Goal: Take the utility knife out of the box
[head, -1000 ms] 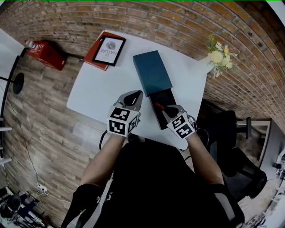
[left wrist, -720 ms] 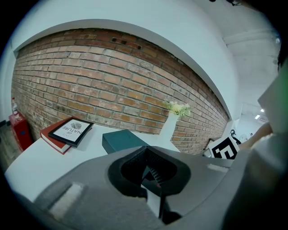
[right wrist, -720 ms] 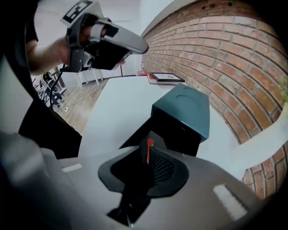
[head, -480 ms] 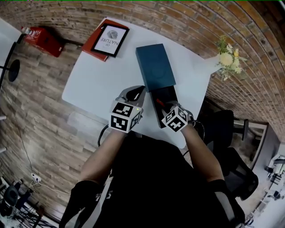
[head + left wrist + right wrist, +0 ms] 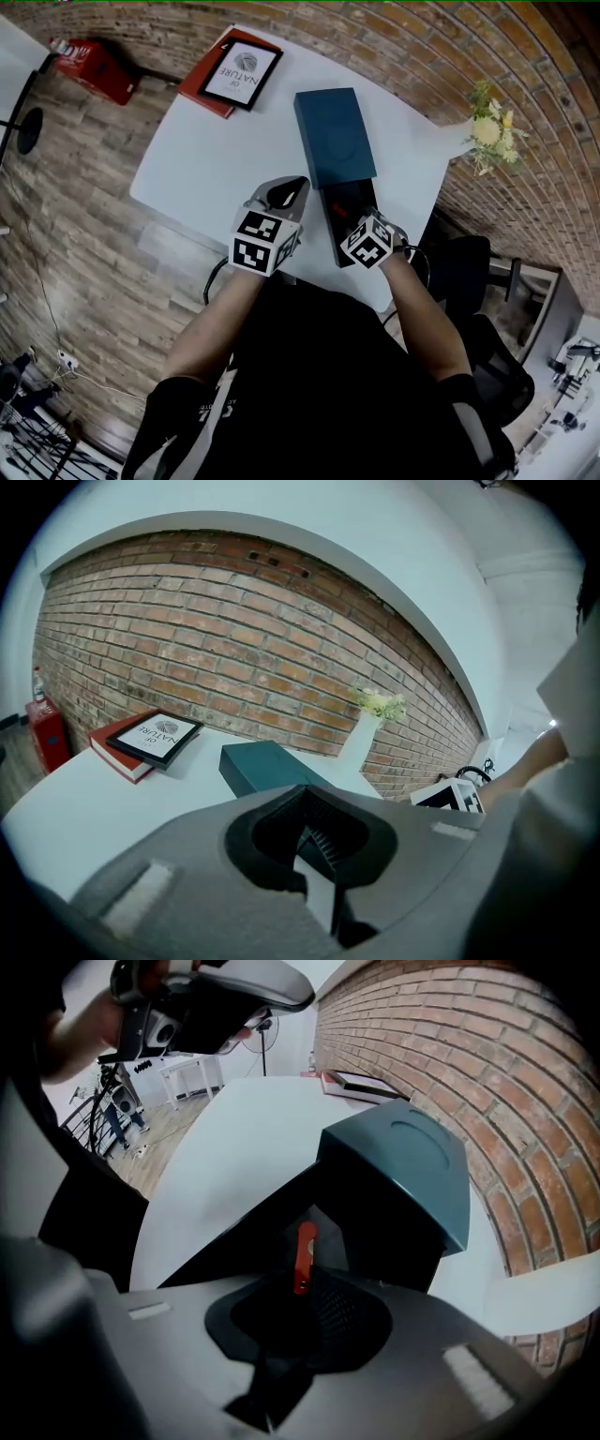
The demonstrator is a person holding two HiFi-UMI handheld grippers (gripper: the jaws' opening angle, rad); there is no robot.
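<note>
A teal box sleeve (image 5: 335,136) (image 5: 403,1162) lies on the white table (image 5: 206,169). Its black tray (image 5: 352,197) (image 5: 375,1232) is slid out toward me. The red utility knife (image 5: 302,1252) lies in that tray. My right gripper (image 5: 359,225) (image 5: 300,1293) points steeply down into the tray with narrow jaws. The knife's near end sits right at its fingertips; whether the pads press on it is hidden. My left gripper (image 5: 286,192) (image 5: 314,841) hovers shut and holding nothing, just left of the tray.
A framed print on a red book (image 5: 237,70) (image 5: 150,741) lies at the table's far left corner. A white vase of flowers (image 5: 487,131) (image 5: 367,742) stands at the far right. A red extinguisher (image 5: 89,66) is on the floor, and a black chair (image 5: 469,272) stands at the right.
My right gripper has dropped toward the tray and tipped more steeply downward, now covering most of the knife in the head view. My left gripper has sunk slightly.
</note>
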